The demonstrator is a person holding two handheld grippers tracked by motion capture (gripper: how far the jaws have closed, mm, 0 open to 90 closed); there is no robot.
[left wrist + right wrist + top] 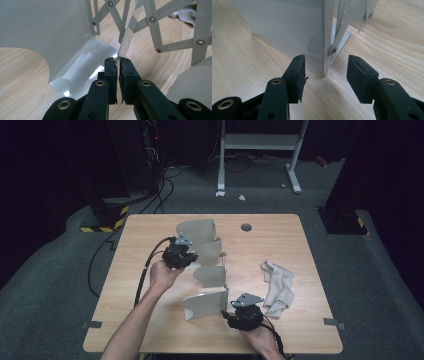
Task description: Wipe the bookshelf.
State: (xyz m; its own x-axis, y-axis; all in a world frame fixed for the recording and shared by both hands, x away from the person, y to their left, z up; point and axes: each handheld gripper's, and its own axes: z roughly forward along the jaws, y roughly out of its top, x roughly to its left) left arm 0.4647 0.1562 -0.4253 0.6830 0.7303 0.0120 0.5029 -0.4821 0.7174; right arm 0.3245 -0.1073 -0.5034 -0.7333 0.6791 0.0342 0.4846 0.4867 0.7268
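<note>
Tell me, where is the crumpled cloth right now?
In the high view the cloth lies on the table's right part, just right of the folding metal rack and beside the right gripper.

The folding rack stands across the middle of my desk, running from far to near. A cloth lies right of it. My left gripper sits at its left side, my right gripper before its near end.
</note>
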